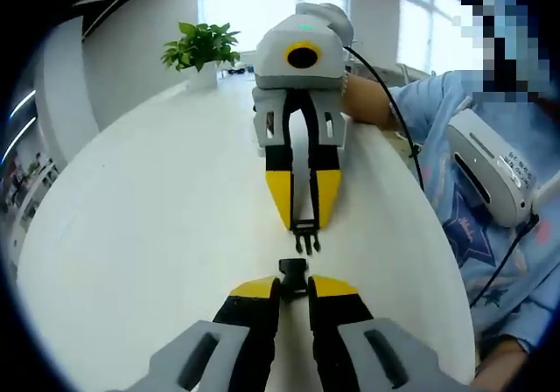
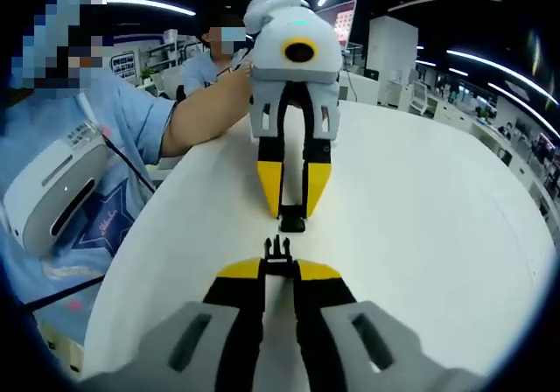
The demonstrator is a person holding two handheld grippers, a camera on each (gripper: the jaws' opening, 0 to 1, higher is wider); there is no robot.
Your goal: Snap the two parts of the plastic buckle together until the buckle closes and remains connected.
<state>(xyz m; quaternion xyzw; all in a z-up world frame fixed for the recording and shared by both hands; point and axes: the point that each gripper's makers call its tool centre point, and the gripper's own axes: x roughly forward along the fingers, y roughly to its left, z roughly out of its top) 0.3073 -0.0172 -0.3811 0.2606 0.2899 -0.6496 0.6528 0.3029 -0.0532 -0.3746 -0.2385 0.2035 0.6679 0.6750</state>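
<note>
We hold two small, light, stiff plastic pieces, probably slick, so a firm pinch at their back ends suits them. In the left gripper view, at lower centre, our left gripper (image 1: pixel 294 289) is nearly closed, pinching the socket half (image 1: pixel 293 278). Just above it, a small gap away, the pronged half (image 1: pixel 305 235) sticks out of the right gripper (image 1: pixel 304 220), also closed on it. At upper left a potted plant (image 1: pixel 201 51) stands far back on the white table (image 1: pixel 149 226). At right our blue sleeve (image 1: pixel 437 121) lies well off the line between the halves.
</note>
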